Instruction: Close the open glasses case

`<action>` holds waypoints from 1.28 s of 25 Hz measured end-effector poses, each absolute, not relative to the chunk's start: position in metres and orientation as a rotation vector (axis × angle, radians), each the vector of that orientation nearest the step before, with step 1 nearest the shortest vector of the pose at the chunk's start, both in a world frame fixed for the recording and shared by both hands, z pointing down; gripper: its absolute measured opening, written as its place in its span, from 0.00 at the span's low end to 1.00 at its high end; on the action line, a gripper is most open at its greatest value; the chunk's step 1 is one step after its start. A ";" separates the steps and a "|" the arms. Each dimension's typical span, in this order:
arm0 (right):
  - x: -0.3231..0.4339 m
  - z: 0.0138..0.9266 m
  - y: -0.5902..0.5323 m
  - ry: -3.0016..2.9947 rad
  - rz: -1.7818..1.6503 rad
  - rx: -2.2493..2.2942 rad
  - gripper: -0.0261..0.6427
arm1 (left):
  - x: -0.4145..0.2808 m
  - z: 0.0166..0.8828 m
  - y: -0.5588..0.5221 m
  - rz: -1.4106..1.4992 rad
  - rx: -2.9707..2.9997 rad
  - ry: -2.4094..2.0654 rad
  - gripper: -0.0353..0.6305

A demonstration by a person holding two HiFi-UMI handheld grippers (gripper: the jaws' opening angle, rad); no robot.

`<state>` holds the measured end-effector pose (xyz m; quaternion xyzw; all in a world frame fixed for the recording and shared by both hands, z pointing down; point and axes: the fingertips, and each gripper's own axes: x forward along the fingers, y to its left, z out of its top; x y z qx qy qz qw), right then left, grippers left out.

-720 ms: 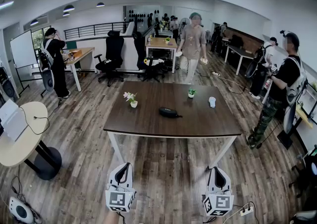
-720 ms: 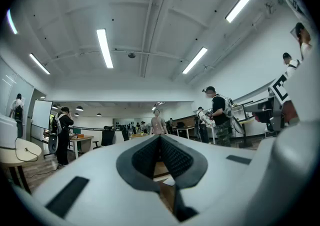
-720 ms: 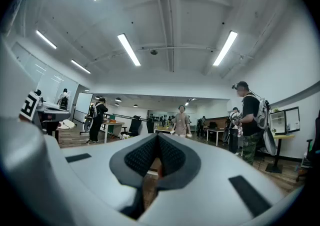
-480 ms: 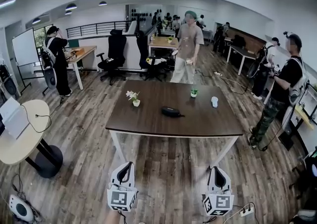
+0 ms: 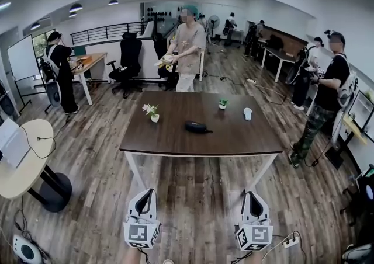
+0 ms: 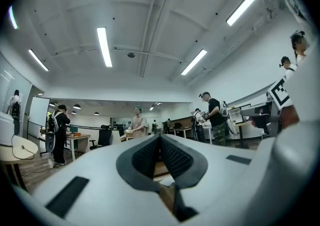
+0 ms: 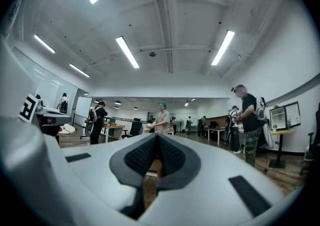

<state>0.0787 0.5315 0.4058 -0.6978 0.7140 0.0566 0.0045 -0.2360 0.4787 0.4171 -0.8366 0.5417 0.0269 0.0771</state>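
Dark oblong glasses case [image 5: 196,127]: lying flat near centre of dark-brown rectangular table [image 5: 234,143], long axis roughly parallel to near edge. Well apart from both claws. Looks low, rounded, matte black, w/ a thin bit sticking out at right end, maybe lid lip or strap. Too small to tell which, and can't read lid angle from here either.

Handling, as a guess: light, prob. a hard shell w/ sprung hinge, so stiff, not fragile, but apt to skid on smooth tabletop if shoved from one side only. Best to pin base at one end w/ one claw, then press lid down w/ the other along its free long edge, opp. the hinge. Better not to pinch at hinge itself.

Left gripper [image 5: 144,201] & right gripper [image 5: 253,201]: low in head view, over wood floor, short of table's near edge. Both w/ jaws pressed together, nothing between them, as seen in each gripper view.

Also on table: white pot of pale flowers [image 5: 153,114] toward left edge, small green plant pot [image 5: 222,104] near far edge, small white cup [image 5: 248,114] toward right edge. None touching the case.
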 end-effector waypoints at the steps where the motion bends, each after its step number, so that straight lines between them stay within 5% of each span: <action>1: 0.080 0.406 0.532 2.227 0.177 -2.191 0.04 | -0.235 0.417 0.479 0.076 -2.507 1.620 0.06; 5: 0.086 0.406 0.536 2.193 0.183 -2.170 0.14 | -0.234 0.421 0.479 0.055 -2.494 1.650 0.09; 7: 0.086 0.405 0.534 2.191 0.190 -2.159 0.34 | -0.234 0.424 0.476 0.053 -2.498 1.660 0.28; 11: 0.081 0.409 0.529 2.200 0.197 -2.153 0.45 | -0.242 0.429 0.471 0.075 -2.505 1.673 0.46; 24: -0.003 0.421 0.474 2.303 0.155 -2.074 0.44 | -0.327 0.441 0.437 0.037 -2.474 1.742 0.42; 32: -0.001 0.434 0.457 2.288 0.137 -2.119 0.43 | -0.318 0.460 0.406 0.023 -2.549 1.683 0.41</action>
